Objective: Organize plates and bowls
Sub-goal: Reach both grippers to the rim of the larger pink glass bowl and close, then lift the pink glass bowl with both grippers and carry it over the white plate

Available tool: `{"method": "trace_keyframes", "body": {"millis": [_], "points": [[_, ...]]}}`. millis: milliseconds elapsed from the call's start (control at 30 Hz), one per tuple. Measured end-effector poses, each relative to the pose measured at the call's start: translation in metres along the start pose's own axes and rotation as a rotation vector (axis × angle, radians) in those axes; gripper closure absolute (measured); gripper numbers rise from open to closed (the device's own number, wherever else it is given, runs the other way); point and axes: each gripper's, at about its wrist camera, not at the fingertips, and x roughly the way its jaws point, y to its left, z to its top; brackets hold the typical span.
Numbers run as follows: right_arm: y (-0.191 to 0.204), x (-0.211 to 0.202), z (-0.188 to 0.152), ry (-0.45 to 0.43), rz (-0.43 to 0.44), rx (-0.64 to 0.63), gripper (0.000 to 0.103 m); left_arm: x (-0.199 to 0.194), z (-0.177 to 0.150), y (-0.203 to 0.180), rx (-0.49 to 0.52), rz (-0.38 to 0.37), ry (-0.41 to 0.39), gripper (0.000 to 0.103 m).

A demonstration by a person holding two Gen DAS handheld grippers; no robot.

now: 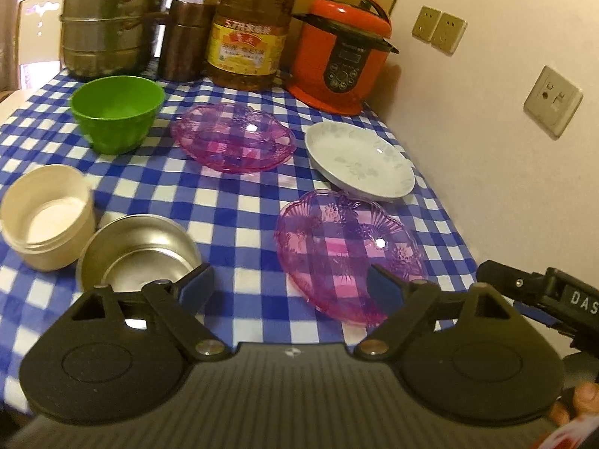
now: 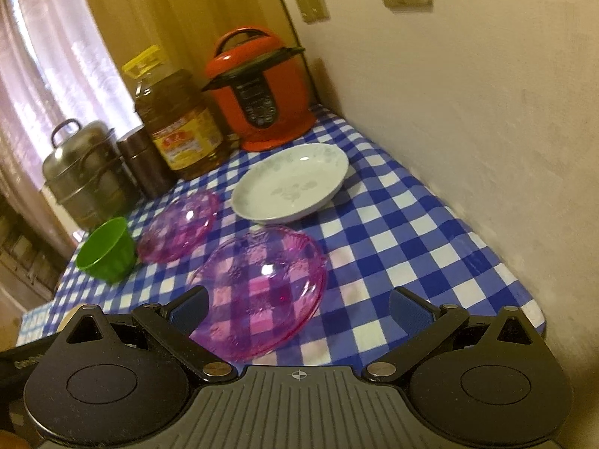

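Nothing looked sorted yet: the near pink plate [image 1: 348,258] lay at lower right of the left view, the white plate [image 1: 359,159] just behind it, the far pink plate [image 1: 234,138] at centre, and the green bowl [image 1: 118,112], cream bowl [image 1: 46,215] and steel bowl [image 1: 140,258] stood singly down the left, so all the stacking seemed left to do. The left gripper [image 1: 288,284] and right gripper [image 2: 299,308] were both spread wide and empty, the near pink plate lying beyond each. Only the left view showed the cream and steel bowls; the right view showed more bare tablecloth [image 2: 430,247] at its right.
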Motion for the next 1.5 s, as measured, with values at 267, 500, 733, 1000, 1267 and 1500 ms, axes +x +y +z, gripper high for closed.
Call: {"method": "trace_keyframes", "body": {"millis": [267, 500, 733, 1000, 1267, 1500], "points": [[-0.014, 0.041, -0.002, 0.044, -0.019, 0.044, 0.016, 0.046, 0.004, 0.000, -0.008, -0.037, 0.004, 0.029], [-0.022, 0.071, -0.005, 0.086, -0.040, 0.076, 0.037, 0.078, 0.001, 0.006, -0.025, -0.022, 0.047, 0.049], [-0.025, 0.091, -0.008, 0.120, -0.039, 0.091, 0.057, 0.088, -0.002, 0.005, -0.015, 0.011, 0.041, 0.066], [-0.022, 0.097, -0.010, 0.133, -0.044, 0.069, 0.082, 0.094, -0.003, 0.005, -0.026, 0.023, 0.045, 0.078], [-0.018, 0.095, -0.011, 0.129, -0.045, 0.058, 0.092, 0.092, -0.004, 0.003, -0.004, 0.033, 0.050, 0.093], [-0.016, 0.085, -0.006, 0.118, -0.043, 0.059, 0.092, 0.082, 0.002, -0.002, 0.004, 0.025, 0.036, 0.093]]}}
